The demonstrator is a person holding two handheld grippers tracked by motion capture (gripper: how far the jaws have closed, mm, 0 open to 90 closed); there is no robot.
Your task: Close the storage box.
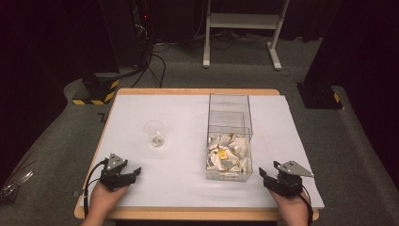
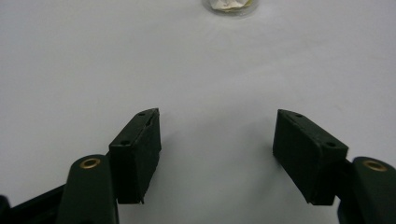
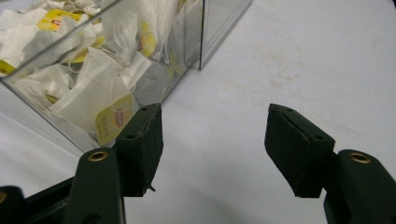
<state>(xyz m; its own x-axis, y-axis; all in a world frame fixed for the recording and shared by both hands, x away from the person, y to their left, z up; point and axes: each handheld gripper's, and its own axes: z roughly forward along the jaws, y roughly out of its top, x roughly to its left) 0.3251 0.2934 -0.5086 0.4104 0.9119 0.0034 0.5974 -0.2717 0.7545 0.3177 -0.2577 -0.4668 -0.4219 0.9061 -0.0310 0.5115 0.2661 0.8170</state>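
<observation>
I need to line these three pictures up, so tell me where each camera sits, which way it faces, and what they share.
High view: above the person's side, looking forward and down on the table; both hands, left gripper and right gripper show.
Left gripper view: rides the left gripper, faces the cup; open jaws show.
Right gripper view: rides the right gripper, faces the clear box of tea bags; open jaws show.
Shared: high view also shows cup and box.

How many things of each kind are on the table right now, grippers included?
Grippers: 2, left gripper and right gripper, both open and holding nothing
Clear box: 1, with a pile of tea bags inside, too heaped to count
Clear cup: 1, with a tea bag in it
Total: 4, leaving the tea bags aside
</observation>
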